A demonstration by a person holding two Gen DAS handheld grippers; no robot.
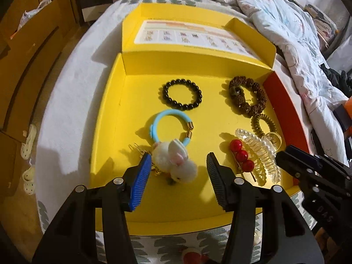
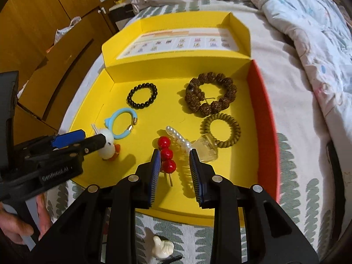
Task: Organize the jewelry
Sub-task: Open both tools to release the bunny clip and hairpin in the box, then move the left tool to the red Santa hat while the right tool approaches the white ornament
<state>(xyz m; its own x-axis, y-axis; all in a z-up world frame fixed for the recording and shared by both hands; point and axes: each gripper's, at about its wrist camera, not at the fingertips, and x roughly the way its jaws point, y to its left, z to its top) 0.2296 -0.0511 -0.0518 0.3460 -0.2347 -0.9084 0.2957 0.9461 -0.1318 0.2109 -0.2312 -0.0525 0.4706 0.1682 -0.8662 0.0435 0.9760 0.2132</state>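
Two grippers work over the open yellow box (image 1: 110,118) lying on the bed (image 2: 286,70), and the step in hand looks like placing or straightening pieces in its near row. Left gripper (image 1: 178,167) hangs with its jaws spread on either side of the white bunny pom-pom clip (image 1: 176,165), whether touching it I cannot tell; the bunny lies just beside the blue bangle (image 1: 169,127), its ears toward the far wall of the box. Right gripper (image 2: 175,165) has its jaws parted, though less widely, around the red berry hairpin (image 2: 166,154) and the near end of the pearl claw clip (image 2: 182,143), pinching neither as far as I can judge. That hairpin's long axis runs near-to-far, berries stacked away from the camera and the bare stick pointing back toward the near wall. Black bead bracelet (image 1: 182,94), brown seed bracelet (image 1: 247,98) and olive coil hair tie (image 2: 220,130) already sit apart in the far half. Next move probably calls for closing across the hairpin's narrow width, low at the berries, without catching the claw clip beside it. A white trinket (image 2: 162,248) waits outside on the bed.
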